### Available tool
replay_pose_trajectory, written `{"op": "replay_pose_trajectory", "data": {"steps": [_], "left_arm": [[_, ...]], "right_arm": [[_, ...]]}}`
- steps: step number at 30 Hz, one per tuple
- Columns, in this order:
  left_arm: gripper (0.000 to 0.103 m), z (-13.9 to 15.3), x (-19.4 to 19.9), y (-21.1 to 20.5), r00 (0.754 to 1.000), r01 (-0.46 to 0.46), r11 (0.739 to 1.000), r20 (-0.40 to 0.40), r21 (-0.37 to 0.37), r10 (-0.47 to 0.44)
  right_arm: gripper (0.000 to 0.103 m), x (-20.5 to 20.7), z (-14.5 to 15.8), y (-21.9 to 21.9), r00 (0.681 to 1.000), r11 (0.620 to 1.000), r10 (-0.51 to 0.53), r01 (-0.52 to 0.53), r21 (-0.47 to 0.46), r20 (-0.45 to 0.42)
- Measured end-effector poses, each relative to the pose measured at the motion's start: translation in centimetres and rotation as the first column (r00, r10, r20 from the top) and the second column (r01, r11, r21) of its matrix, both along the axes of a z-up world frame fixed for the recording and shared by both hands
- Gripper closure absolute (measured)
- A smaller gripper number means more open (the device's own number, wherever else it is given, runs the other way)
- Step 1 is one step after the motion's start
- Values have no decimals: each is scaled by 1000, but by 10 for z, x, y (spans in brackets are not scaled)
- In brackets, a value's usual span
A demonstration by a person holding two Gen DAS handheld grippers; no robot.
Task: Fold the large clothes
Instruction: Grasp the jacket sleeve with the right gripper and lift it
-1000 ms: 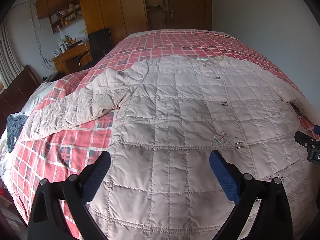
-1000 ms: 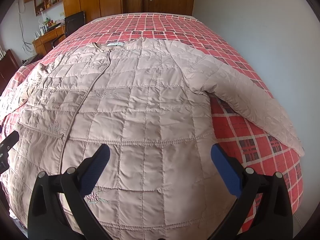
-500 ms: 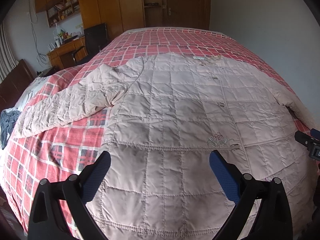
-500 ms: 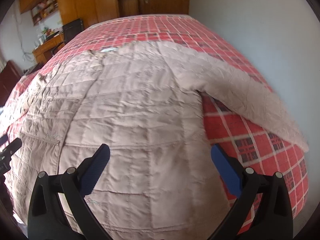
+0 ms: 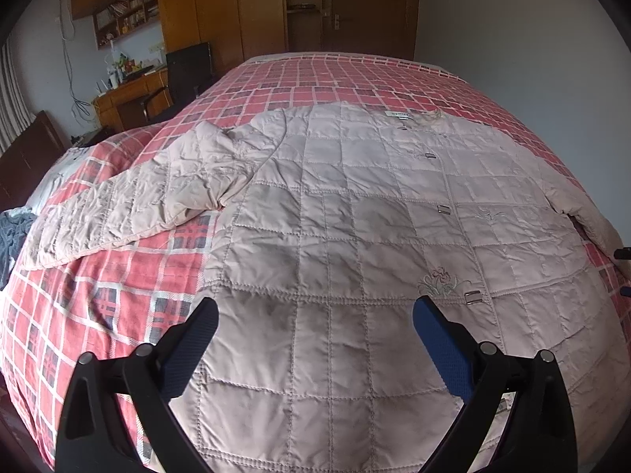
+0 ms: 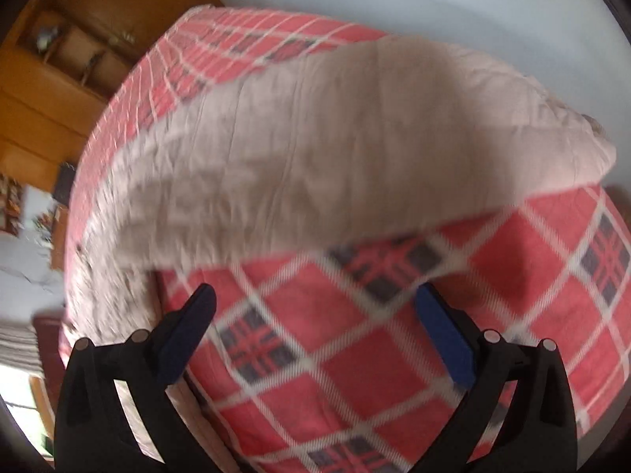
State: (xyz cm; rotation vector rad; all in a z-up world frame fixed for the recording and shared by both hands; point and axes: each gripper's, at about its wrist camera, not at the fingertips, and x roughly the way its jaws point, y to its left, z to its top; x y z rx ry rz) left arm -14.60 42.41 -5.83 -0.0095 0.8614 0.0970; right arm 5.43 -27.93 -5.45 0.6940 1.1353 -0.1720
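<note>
No legible text, brand, number or sign found in either view. The jacket [image 5: 355, 205] carries a small white label [image 5: 400, 114] inside its collar, with dark print too small to read. The right wrist view is motion-blurred; nothing there resolves into lettering.

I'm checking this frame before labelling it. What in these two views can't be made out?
- Right wrist view: motion blur smears the jacket sleeve and plaid bedspread; quilting and cuff are unreadable.
- Left wrist view: the jacket hem is cut off by the bottom edge, behind the left claw.
- Left wrist view: the collar label is too small to read.
- Left wrist view: the jacket's far sleeve curves out of sight at the right edge.
</note>
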Motion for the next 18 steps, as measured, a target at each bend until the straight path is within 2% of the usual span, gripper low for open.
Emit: {"op": "replay_pose_trajectory", "data": {"steps": [3, 7, 8, 9, 14, 18], "left_arm": [[4, 2, 1, -1, 1000, 5, 1000, 5, -6, -5], [4, 3, -1, -3, 1000, 11, 1000, 7, -2, -11], [4, 3, -1, -3, 1000, 11, 1000, 8, 2, -11], [4, 3, -1, -3, 1000, 9, 1000, 9, 5, -9], [4, 5, -2, -1, 1000, 3, 1000, 15, 4, -3], [4, 4, -1, -2, 1000, 10, 1000, 8, 5, -10]], "right_arm": [[3, 11, 2, -21, 998, 998, -55, 55, -9, 15], [4, 19, -2, -46, 991, 992, -124, 122, 34, 57], [9, 18, 0, -50, 988, 990, -138, 136, 36, 66], [21, 18, 0, -54, 985, 987, -161, 159, 31, 68], [54, 15, 1, -66, 970, 973, -231, 232, -9, 73], [87, 21, 6, -66, 972, 975, -211, 217, -51, 103]]}}
